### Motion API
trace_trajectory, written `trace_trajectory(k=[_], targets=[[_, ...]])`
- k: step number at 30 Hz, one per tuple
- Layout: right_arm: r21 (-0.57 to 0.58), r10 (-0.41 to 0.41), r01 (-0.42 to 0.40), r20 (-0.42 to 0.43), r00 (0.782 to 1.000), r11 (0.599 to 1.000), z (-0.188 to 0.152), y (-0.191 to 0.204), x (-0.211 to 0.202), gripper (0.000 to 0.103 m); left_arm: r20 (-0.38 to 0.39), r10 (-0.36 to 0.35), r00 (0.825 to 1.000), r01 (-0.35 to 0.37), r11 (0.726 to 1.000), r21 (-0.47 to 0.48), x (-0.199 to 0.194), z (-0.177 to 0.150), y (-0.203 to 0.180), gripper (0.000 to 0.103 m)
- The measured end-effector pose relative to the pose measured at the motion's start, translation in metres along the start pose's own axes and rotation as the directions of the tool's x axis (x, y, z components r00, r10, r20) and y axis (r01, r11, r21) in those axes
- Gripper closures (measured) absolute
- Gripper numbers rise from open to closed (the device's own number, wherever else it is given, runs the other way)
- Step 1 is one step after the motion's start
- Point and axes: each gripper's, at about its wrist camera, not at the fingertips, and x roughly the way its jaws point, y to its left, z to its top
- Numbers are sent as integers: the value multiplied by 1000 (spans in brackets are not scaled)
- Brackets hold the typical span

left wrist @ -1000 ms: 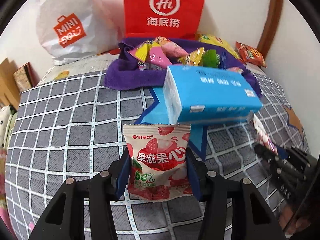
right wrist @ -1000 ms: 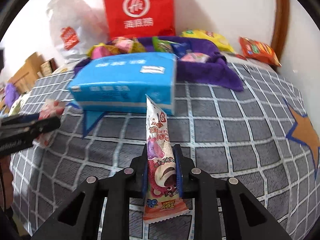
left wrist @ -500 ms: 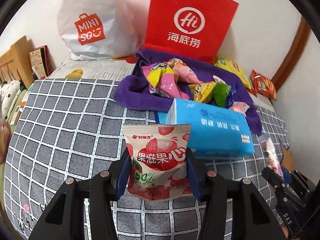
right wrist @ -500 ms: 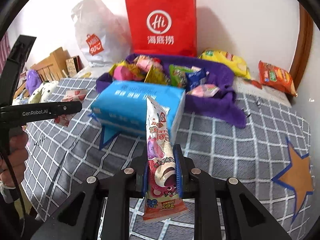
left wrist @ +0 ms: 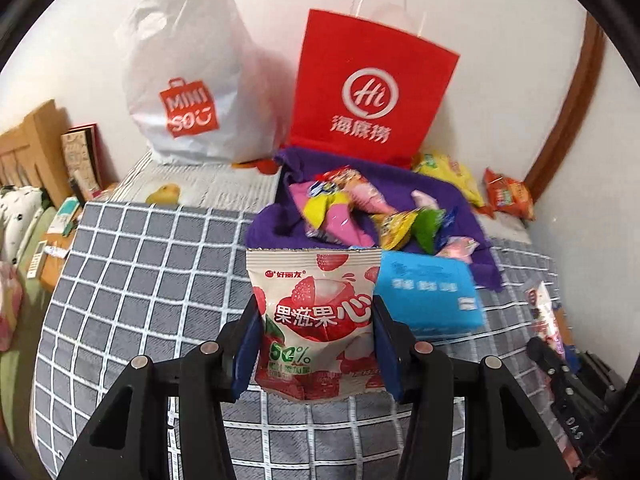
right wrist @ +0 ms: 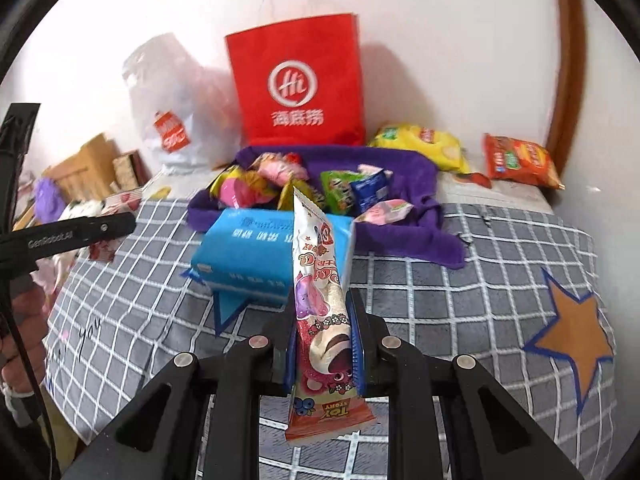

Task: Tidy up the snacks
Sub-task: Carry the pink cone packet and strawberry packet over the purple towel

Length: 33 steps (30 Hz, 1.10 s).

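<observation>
Pink lychee pouch (left wrist: 316,320) in left gripper (left wrist: 316,354); Toy Story wrapper (right wrist: 322,320) in right gripper (right wrist: 322,350)

In the left wrist view, the lychee snack pouch (left wrist: 316,320) stands upright at lower centre between the left gripper (left wrist: 314,344) pads, with the tissue pack (left wrist: 428,292) just to its right on the checked blanket (left wrist: 152,264). Behind both, the towel (left wrist: 400,184) bears a heap of small snack packets (left wrist: 360,216), and at the top of the frame the paper bag (left wrist: 372,96) stands right of the plastic bag (left wrist: 188,92). In the right wrist view, the slim snack packet (right wrist: 324,316) rises at lower centre in the right gripper (right wrist: 324,348), before the tissue pack, with two chip bags (right wrist: 516,160) at upper right.
</observation>
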Motion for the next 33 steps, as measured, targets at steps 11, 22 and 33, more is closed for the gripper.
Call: trace_trajectory(k=[11,22,33], targets=[[48,-78,76,55,995,996,37,8,-22,82,30,-71,997,69,995,73,-18,27,-16,55],[53,-90,86,73,993,995,78,-1,-7,82,45,-45,998,40,994,101,-1,59,-22,55],[55,-85,81,89,992,995,125,-9,33,82,40,-26,999,21,993,115,32,97,-25,55]])
